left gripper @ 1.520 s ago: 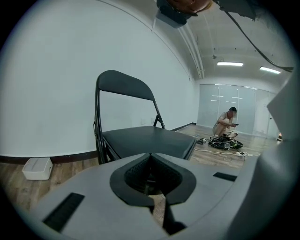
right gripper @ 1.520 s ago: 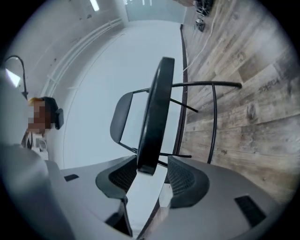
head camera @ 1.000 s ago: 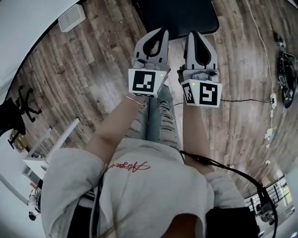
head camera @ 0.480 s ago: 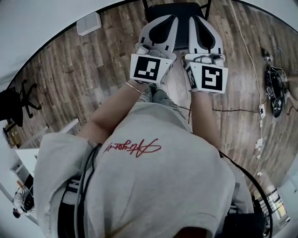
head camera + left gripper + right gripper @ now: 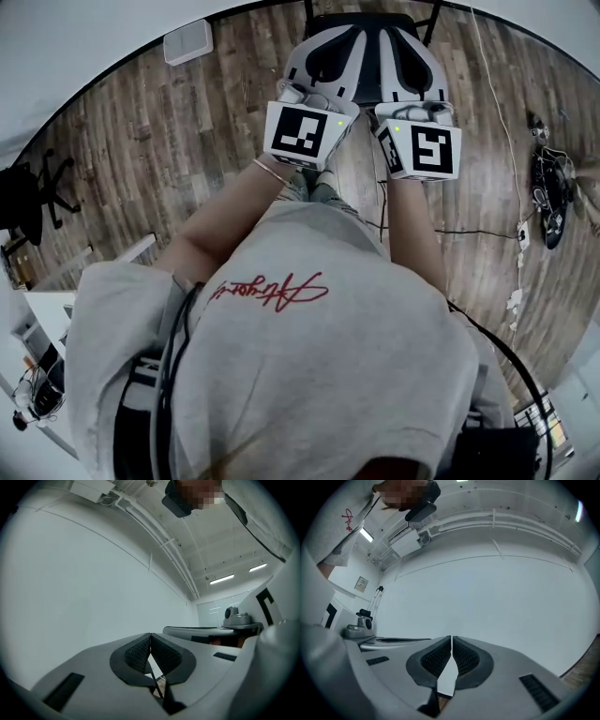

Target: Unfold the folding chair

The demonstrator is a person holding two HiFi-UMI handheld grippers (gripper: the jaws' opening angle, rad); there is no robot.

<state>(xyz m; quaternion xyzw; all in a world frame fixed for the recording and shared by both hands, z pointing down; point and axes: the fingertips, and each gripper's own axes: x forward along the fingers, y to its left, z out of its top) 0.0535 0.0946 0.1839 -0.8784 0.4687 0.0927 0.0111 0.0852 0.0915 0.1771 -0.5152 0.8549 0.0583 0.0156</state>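
The black folding chair [image 5: 369, 67] stands on the wood floor at the top of the head view, and the two raised grippers hide most of its seat. Thin dark legs show at its far corners. My left gripper [image 5: 349, 31] and right gripper [image 5: 390, 31] are held side by side in front of me above the chair, both shut with nothing between the pads. In the left gripper view the left gripper [image 5: 150, 635] points at a white wall. The right gripper view shows the right gripper [image 5: 452, 638] facing that wall too.
A white box [image 5: 187, 41] lies on the floor at the upper left. A black office chair [image 5: 33, 195] and a white desk [image 5: 56, 302] are at the left. Cables and dark gear [image 5: 547, 187] lie along the right, with a cord [image 5: 469, 232] across the floor.
Both grippers have risen and moved forward over the chair, still shut. The head view has shifted, so the chair now sits higher and smaller in the frame.
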